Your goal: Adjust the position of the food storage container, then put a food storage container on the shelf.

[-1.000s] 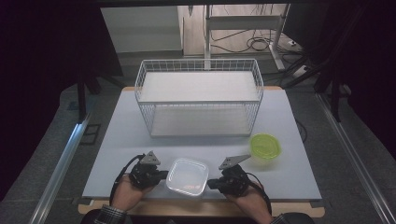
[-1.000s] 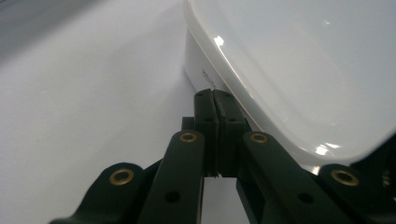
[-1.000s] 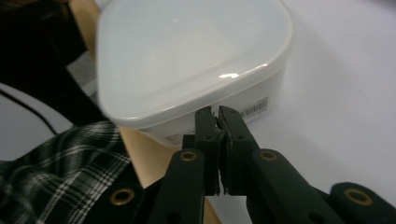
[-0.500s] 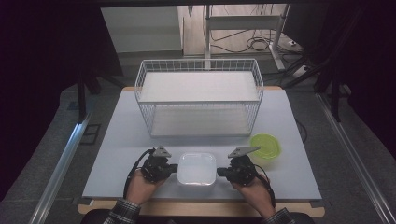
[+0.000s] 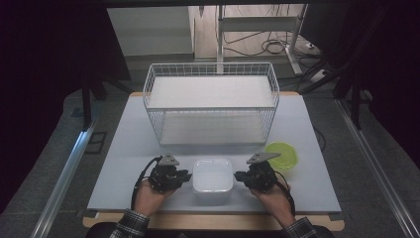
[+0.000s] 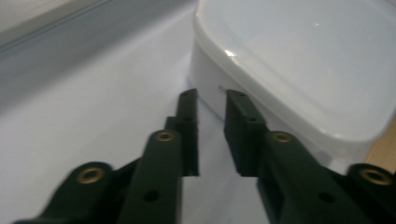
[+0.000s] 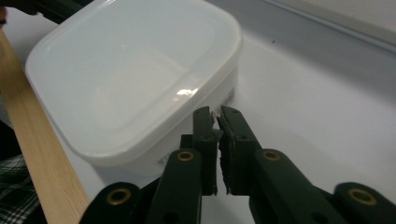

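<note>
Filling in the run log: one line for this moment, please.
left gripper: nearly shut, at container left side | right gripper: shut, at its right side | basket: behind | green lid: right

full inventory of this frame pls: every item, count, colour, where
Container: 1, translucent white, lidded, near table edge between the grippers.
Wire basket: 1, white, far half of the table.
Round lid: 1, yellow-green, right of the container.
Table: 1, pale grey top, wooden front edge.
Left gripper: 1, black, at the container's left side, jaws slightly apart.
Right gripper: 1, black, at the container's right side, jaws nearly closed.
Hands: 2, plaid cuffs, bottom of the high view.
</note>
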`<state>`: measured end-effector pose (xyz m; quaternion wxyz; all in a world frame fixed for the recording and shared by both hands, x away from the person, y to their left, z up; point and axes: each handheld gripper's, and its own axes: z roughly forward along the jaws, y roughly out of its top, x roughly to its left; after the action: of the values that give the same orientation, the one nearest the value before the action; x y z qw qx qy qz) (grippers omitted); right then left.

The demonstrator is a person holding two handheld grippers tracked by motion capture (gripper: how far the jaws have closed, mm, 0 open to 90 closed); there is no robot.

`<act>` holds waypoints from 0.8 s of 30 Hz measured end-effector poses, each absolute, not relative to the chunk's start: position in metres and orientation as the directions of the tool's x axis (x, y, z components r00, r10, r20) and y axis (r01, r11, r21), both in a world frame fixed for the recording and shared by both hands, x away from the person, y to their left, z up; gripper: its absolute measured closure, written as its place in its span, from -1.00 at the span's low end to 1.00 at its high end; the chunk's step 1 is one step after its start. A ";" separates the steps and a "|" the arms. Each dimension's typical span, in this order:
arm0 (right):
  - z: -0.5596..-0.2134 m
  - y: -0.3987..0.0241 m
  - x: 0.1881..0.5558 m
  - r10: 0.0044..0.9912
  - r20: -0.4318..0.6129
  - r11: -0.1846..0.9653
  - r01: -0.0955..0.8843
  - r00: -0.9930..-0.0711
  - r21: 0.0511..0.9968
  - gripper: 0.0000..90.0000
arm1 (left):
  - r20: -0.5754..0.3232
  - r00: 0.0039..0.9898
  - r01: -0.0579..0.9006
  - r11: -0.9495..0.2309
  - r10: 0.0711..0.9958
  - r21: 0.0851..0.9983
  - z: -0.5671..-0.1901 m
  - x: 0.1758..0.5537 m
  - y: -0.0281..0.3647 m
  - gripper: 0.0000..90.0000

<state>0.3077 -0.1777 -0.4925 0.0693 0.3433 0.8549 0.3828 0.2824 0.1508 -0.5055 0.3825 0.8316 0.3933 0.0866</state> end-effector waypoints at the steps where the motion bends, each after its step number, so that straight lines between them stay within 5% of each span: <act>1: -0.492 -0.180 0.307 0.642 0.140 0.468 0.530 -0.754 0.707 0.78 | -0.151 0.673 0.583 -0.395 0.724 0.710 -0.505 0.280 0.154 0.44; 10: -0.485 -0.199 0.298 0.654 0.107 0.445 0.496 -0.749 0.746 0.26 | -0.129 0.678 0.529 -0.358 0.724 0.769 -0.506 0.262 0.178 -0.51; 16: -0.488 -0.199 0.296 0.650 0.087 0.457 0.479 -0.755 0.749 -0.18 | -0.114 0.685 0.507 -0.358 0.720 0.784 -0.513 0.253 0.187 -0.70; 24: -0.489 -0.196 0.296 0.640 0.095 0.443 0.467 -0.762 0.765 -0.41 | -0.108 0.704 0.473 -0.351 0.702 0.808 -0.516 0.254 0.188 -0.89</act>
<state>0.2964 -0.1961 -0.4894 0.1047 0.3286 0.8429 0.4130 0.2541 0.1881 -0.5158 0.4399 0.8114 0.3621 0.1299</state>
